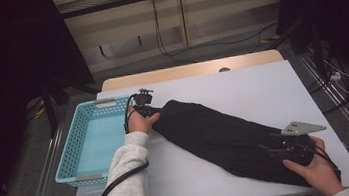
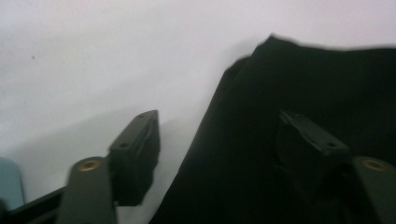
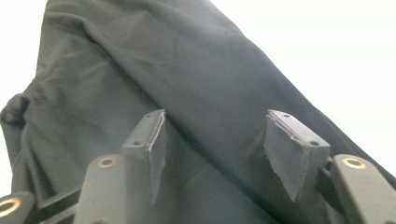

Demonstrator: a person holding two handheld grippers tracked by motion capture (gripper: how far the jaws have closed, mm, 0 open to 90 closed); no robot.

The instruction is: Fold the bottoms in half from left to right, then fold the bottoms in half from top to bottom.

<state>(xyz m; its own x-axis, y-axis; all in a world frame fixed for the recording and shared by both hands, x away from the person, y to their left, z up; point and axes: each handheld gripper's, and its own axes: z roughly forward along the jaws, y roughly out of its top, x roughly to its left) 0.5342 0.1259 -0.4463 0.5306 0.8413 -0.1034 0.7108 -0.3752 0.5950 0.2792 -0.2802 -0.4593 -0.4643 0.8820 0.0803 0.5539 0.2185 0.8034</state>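
A long black garment [image 1: 228, 139] lies folded into a narrow strip across the white table [image 1: 262, 87], running from the centre-left of the high view down to the lower right corner. The left gripper [image 1: 151, 112] sits at the strip's upper-left end, held by a hand in a pale grey sleeve [image 1: 127, 179] that rises from the bottom edge. In the left gripper view its jaws stand spread — one over bare white tabletop at lower left, the other over the dark cloth [image 2: 299, 93] at lower right, with the garment's edge running up between them. Neither pad seems to press on the fabric, though the picture is blurred and dim.

The right gripper [image 1: 281, 146] lies on the strip's lower-right end, its grey three-cornered plate on top. In the right gripper view the jaws are parted as well, hovering above the wrinkled cloth [image 3: 187, 79] with nothing pinched between the pads.

A light blue basket [image 1: 75, 150] stands at the left edge of the table, just beside the left hand and close to the garment's upper end. Beyond the table, at the top of the high view, cables [image 1: 166, 48] trail over the floor before a pale wall, and dark stands flank both sides.
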